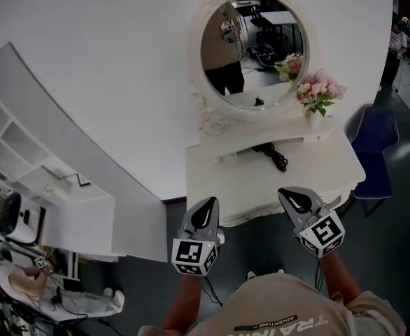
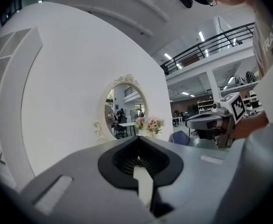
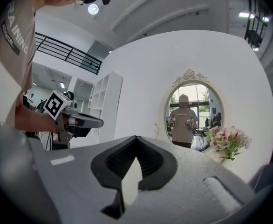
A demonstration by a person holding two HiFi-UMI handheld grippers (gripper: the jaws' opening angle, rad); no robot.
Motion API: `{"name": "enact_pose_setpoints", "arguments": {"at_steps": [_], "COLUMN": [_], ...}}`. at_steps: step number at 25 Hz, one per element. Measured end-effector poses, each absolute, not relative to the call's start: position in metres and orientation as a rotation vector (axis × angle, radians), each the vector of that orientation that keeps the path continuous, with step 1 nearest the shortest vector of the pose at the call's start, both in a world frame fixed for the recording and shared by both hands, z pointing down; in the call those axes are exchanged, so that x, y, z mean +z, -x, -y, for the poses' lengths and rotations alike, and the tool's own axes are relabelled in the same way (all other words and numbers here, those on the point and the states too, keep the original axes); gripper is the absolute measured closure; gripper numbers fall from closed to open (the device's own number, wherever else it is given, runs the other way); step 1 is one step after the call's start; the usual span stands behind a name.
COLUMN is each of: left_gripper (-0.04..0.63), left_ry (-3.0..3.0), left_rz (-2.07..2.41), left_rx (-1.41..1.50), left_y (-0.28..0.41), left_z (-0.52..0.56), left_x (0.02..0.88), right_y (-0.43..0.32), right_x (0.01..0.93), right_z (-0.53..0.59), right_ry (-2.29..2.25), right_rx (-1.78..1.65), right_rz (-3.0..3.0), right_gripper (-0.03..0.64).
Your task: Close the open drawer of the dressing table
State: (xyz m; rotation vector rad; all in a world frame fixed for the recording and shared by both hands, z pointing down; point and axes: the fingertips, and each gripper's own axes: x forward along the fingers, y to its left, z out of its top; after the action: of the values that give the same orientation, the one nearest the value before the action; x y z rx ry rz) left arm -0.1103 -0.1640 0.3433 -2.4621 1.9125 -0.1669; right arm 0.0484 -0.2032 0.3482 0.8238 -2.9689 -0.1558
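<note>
The white dressing table (image 1: 212, 180) stands against the curved white wall, with an oval mirror (image 1: 254, 47) above it. Under the mirror a shallow white drawer front (image 1: 261, 148) seems to jut slightly from the raised back shelf; how far it is open is unclear. A black cable (image 1: 275, 156) lies on the tabletop. My left gripper (image 1: 206, 203) (image 2: 137, 158) and right gripper (image 1: 292, 193) (image 3: 135, 157) hover side by side at the table's front edge. Both are shut and hold nothing. Neither touches the table.
A vase of pink flowers (image 1: 319, 93) stands at the table's back right. A blue chair (image 1: 375, 145) sits right of the table. A white shelving unit (image 1: 44, 159) runs along the left, with a seated person (image 1: 23, 278) beside it.
</note>
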Motion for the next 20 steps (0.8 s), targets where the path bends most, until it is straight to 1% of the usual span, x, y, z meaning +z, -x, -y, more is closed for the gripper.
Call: {"name": "enact_pose_setpoints", "arguments": {"at_steps": [8, 11, 20], "left_gripper": [0.578, 0.578, 0.577], "left_ry": [2.502, 2.560, 2.592], "left_rz": [-1.883, -1.849, -1.892], "left_rx": [-0.204, -0.160, -0.098], "left_y": [0.098, 0.094, 0.111], "left_z": [0.163, 0.163, 0.167], "left_x": [0.363, 0.371, 0.379], "right_y": [-0.050, -0.049, -0.042], "right_x": [0.359, 0.374, 0.377], "right_z": [0.204, 0.204, 0.205], "right_ry": [-0.848, -0.854, -0.864], "right_rx": [-0.121, -0.097, -0.099], "right_rz": [2.953, 2.917, 2.898], "right_gripper": [0.614, 0.614, 0.615]}}
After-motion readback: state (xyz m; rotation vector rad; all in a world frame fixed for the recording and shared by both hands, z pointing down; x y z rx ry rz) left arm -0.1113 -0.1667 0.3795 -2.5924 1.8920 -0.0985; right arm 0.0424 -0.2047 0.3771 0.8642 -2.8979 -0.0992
